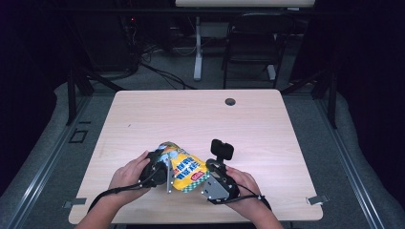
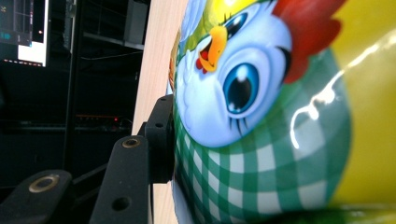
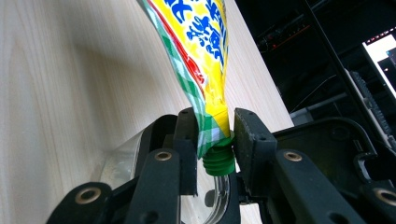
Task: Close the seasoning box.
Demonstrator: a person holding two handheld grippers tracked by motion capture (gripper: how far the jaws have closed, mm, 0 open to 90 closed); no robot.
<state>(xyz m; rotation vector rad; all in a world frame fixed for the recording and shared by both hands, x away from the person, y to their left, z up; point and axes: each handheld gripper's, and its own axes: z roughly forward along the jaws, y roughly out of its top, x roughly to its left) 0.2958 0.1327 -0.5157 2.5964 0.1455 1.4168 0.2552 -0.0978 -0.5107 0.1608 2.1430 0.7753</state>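
low centre of the high view, your left gripper [image 1: 160, 172] and right gripper [image 1: 210, 180] hold the yellow snack pouch [image 1: 184, 167] between them above the table [image 1: 200, 119]. your left claw presses the pouch's wide checked end, chicken print filling its view. your right claw, narrowed, pinches the pouch neck at the green cap [image 3: 218, 158].

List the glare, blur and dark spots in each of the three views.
High view: evenly lit table, surroundings nearly black. Left gripper view: the yellow pouch looms very close and soft, a white glare streak crossing its checked part; background dark. Right gripper view: the wood washes out bright at left, the pouch's green spout is sharp between the black jaws, background dim.
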